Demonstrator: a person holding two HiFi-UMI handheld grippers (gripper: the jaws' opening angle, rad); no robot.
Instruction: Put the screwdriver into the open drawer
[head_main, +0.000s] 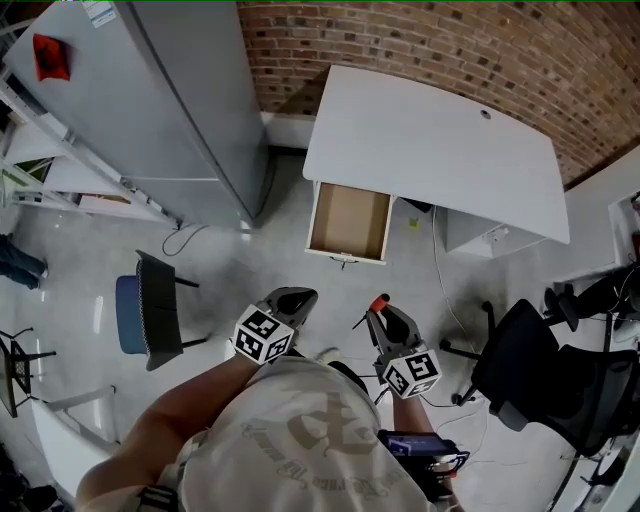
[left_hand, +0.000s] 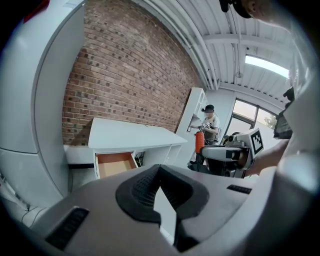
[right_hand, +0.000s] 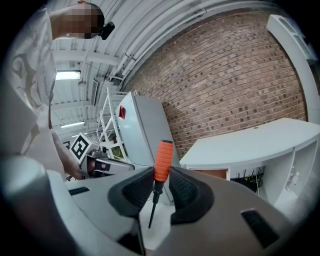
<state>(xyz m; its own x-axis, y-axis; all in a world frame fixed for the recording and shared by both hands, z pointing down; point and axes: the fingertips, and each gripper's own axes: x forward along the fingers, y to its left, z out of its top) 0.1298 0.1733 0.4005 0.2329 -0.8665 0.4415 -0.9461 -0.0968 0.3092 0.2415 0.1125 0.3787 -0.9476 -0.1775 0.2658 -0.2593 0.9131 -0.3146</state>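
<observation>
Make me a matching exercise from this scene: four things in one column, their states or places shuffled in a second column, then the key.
Things
1. screwdriver
2. drawer
3. left gripper
4. desk

States or places
A. pulled out, nothing inside
B. shut, nothing between its jaws
C. white, standing against the brick wall
D. clamped in the right gripper, orange handle up

Pairs: 1-D, 2-A, 3-B, 4-C
</observation>
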